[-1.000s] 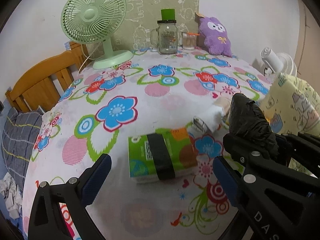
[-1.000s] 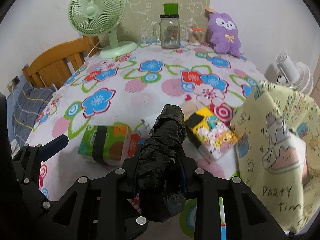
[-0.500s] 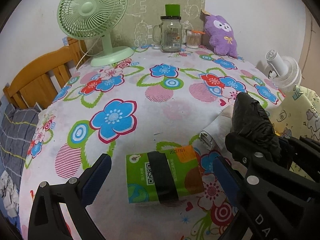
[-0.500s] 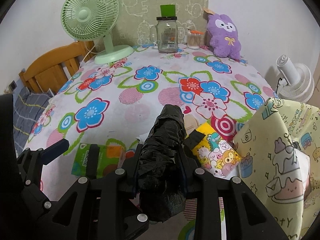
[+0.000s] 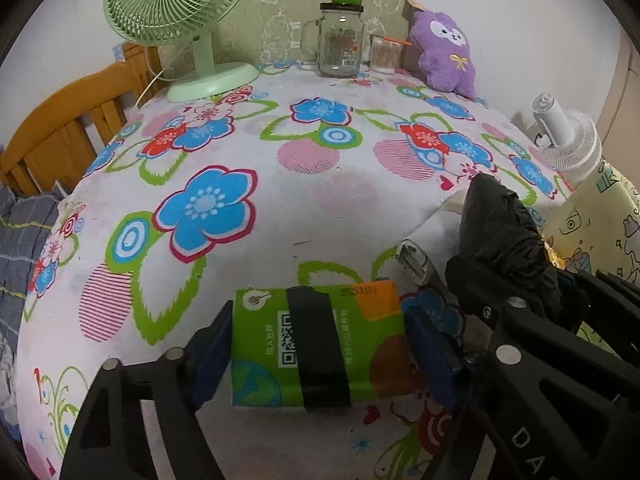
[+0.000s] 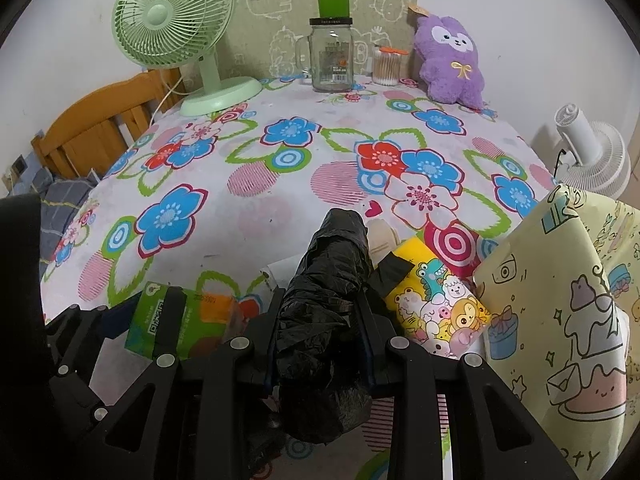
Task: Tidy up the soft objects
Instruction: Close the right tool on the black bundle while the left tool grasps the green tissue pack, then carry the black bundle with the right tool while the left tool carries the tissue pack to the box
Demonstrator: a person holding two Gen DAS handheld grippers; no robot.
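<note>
While the right gripper [image 6: 320, 312] stays clenched on its black plastic bundle [image 6: 332, 276], the left gripper [image 5: 316, 344] has just been closing its jaws around the green tissue pack [image 5: 320, 348] — pads at its ends. Beside the pack, a white roll [image 5: 428, 248] and yellow cartoon pack [image 6: 436, 304] wait — early days.

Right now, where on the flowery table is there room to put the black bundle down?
The widest bare patch is the middle of the tablecloth, between the green fan and glass jar at the back and the green tissue pack in front. It is crowded by the yellow tissue pack and yellow bag.
</note>
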